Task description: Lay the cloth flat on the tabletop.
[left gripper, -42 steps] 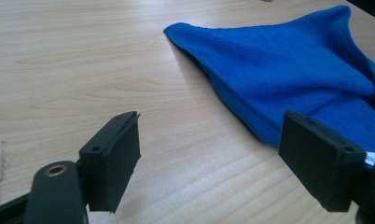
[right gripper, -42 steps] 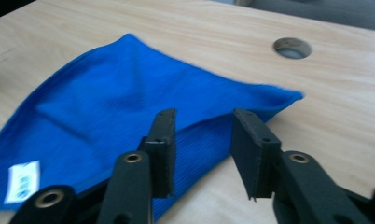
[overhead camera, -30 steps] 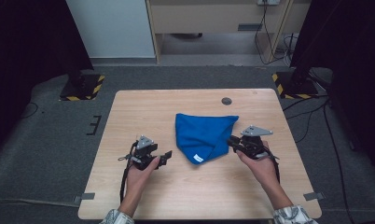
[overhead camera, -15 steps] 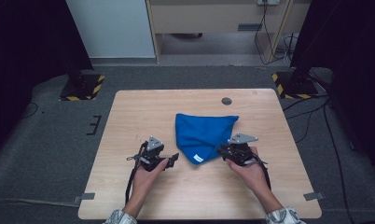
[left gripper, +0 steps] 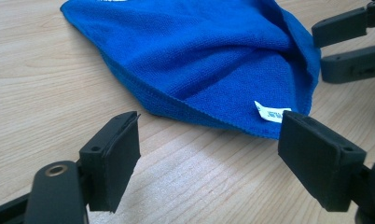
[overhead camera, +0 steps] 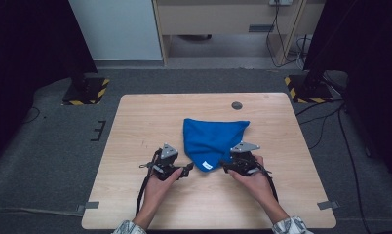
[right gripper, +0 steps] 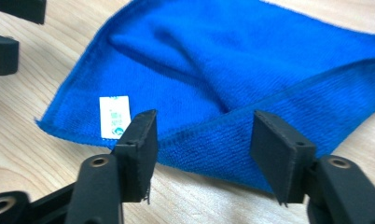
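Observation:
A blue cloth (overhead camera: pixel 211 139) lies folded to a rough triangle on the wooden table (overhead camera: pixel 150 122), with its near corner pointing at the person. A white label (left gripper: pixel 272 113) sits near that corner. My left gripper (overhead camera: pixel 186 169) is low on the table just left of the corner, open, with bare wood between its pads (left gripper: pixel 115 156). My right gripper (overhead camera: pixel 225 166) is at the corner's right side, and its jaws have just been opening. The cloth's folded edge (right gripper: pixel 213 128) lies between them and the pads (right gripper: pixel 143 140) do not press on it.
A dark round grommet (overhead camera: pixel 237 105) sits near the table's far edge. Two stand bases with yellow-black stripes (overhead camera: pixel 84 90) (overhead camera: pixel 306 87) stand on the floor beyond the far corners. Bare wood lies left, right and in front of the cloth.
Both hands have closed in on the cloth's near corner: the left moved right, the right moved left and lower. The cloth has not shifted.

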`<action>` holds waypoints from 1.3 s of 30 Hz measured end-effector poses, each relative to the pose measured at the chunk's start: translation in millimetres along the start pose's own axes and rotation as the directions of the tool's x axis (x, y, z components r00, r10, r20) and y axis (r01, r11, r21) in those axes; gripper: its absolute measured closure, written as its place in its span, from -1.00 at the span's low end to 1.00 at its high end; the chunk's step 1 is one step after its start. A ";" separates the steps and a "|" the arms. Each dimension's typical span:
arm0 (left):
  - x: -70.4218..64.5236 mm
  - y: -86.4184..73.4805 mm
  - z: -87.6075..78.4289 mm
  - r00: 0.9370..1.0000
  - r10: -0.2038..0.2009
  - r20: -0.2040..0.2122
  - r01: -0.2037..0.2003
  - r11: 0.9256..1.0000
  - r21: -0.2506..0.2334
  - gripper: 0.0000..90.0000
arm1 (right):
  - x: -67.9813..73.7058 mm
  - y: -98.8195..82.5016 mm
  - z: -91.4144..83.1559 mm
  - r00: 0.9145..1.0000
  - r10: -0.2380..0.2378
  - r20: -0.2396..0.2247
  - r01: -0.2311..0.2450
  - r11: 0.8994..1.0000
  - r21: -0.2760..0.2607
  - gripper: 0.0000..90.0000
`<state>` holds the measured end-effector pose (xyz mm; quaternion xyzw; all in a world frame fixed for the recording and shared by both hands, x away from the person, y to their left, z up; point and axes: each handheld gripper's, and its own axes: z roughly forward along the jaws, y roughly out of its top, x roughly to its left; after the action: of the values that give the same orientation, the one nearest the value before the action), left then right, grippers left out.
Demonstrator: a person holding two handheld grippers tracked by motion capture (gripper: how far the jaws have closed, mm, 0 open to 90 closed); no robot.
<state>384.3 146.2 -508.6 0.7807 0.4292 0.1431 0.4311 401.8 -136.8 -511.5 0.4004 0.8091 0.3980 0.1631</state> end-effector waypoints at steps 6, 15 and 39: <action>-1.3 -1.2 2.3 1.000 -0.004 0.009 0.004 1.000 0.008 -0.58 | 1.6 -3.0 10.4 1.000 -0.007 0.005 0.007 0.999 0.035 -0.14; -1.8 -0.4 3.4 1.000 0.000 0.020 0.000 1.000 0.004 -0.59 | 2.4 -7.5 20.8 0.999 -0.048 0.005 0.047 0.996 0.075 0.22; -10.3 5.2 6.8 0.997 0.007 0.071 -0.005 1.000 -0.018 -0.66 | 2.2 -8.7 21.4 0.999 -0.034 -0.031 0.036 0.998 0.055 0.76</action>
<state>385.1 132.9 -507.0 0.7828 0.4098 0.1202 0.4526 408.3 -127.3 -531.6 0.3847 0.8290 0.3784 0.1468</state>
